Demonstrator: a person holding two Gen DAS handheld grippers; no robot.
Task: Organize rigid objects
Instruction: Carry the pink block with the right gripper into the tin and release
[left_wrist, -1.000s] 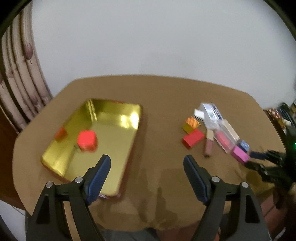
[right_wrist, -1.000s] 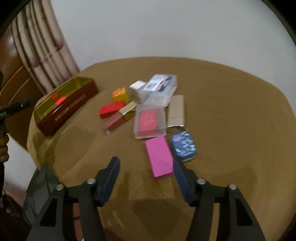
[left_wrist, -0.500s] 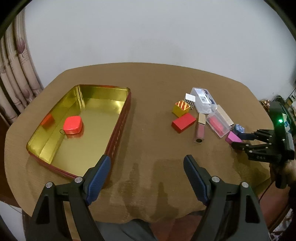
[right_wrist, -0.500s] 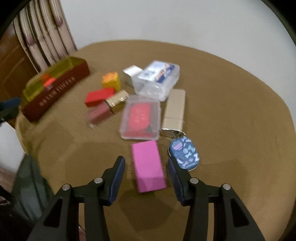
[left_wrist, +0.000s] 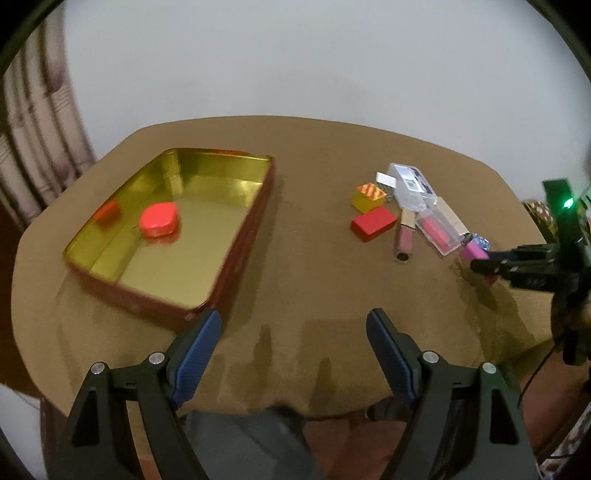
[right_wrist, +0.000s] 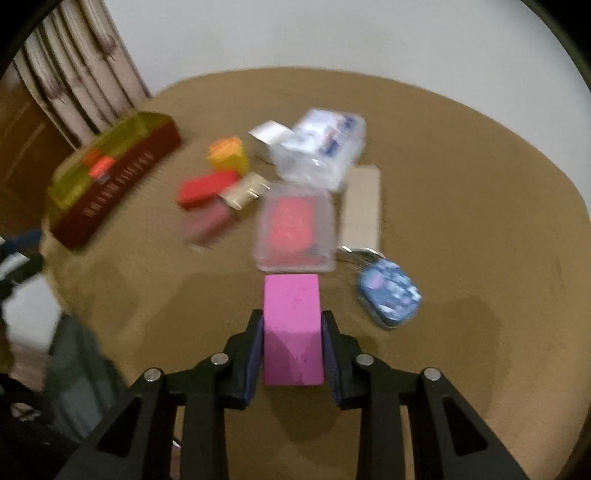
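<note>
The right tongs (right_wrist: 291, 354), spread around it a moment ago, now pinch the pink block (right_wrist: 291, 332), seemingly still on the surface (right_wrist: 480, 192); next comes the gold tin (left_wrist: 221, 173). The left tongs (left_wrist: 293, 354) hang spread, empty

We see a round table (left_wrist: 317, 280) with a tan cloth | a plain white wall (left_wrist: 295, 66) behind it | a patterned striped curtain (right_wrist: 85, 77) at the left
</note>
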